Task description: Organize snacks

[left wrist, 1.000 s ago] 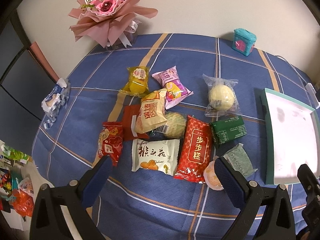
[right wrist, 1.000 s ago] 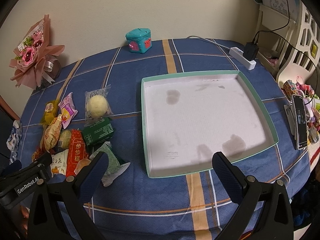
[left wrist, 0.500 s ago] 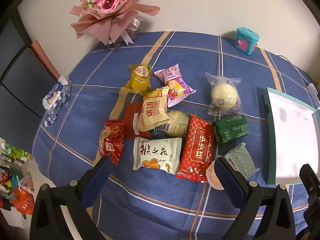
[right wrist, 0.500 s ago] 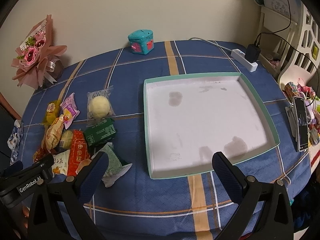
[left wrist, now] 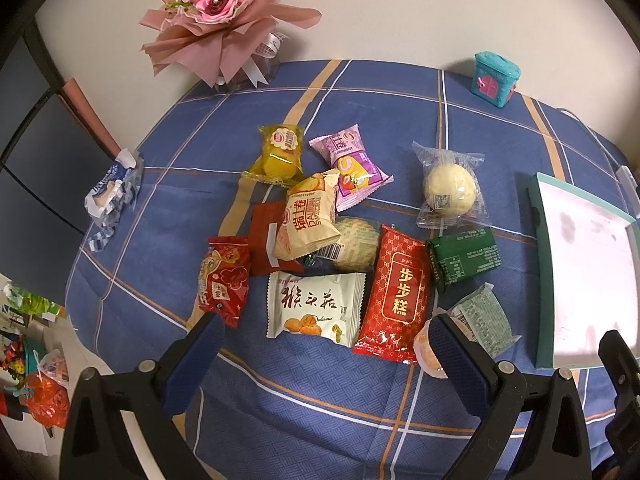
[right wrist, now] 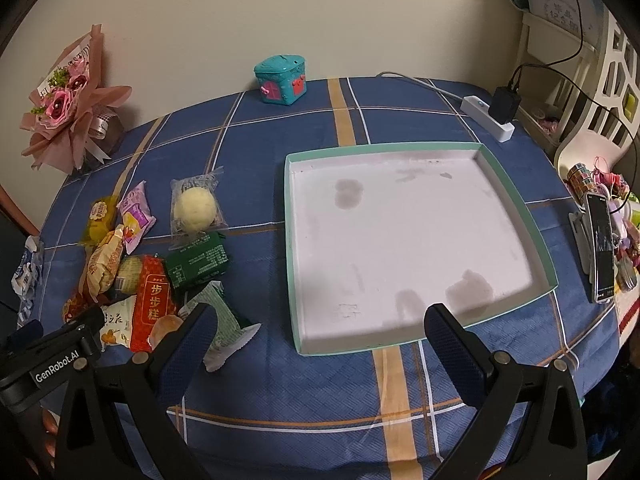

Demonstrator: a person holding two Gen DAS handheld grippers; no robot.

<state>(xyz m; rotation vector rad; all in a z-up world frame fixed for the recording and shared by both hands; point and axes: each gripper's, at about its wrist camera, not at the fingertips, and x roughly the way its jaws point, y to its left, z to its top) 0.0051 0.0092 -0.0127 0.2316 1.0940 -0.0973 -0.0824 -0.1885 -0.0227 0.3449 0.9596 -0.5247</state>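
Twelve snack packets (left wrist: pixel 316 310) lie clustered on the blue tablecloth (left wrist: pixel 312 396), left of one empty tray (right wrist: pixel 408 240). Left gripper (left wrist: pixel 326 346) and right gripper (right wrist: pixel 320 330) both gape wide, holding nothing. Only the right view shows the whole tray, a power strip (right wrist: pixel 486 118) and phone (right wrist: pixel 600 248); one orange packet (left wrist: pixel 426 350) is half hidden

Both grippers: black plastic frames, silver screws at the pivots, dark blue textured pads on the fingers (left wrist: pixel 192 356). Left gripper (right wrist: pixel 60 354) body carries white "GenRobot.AI" lettering.
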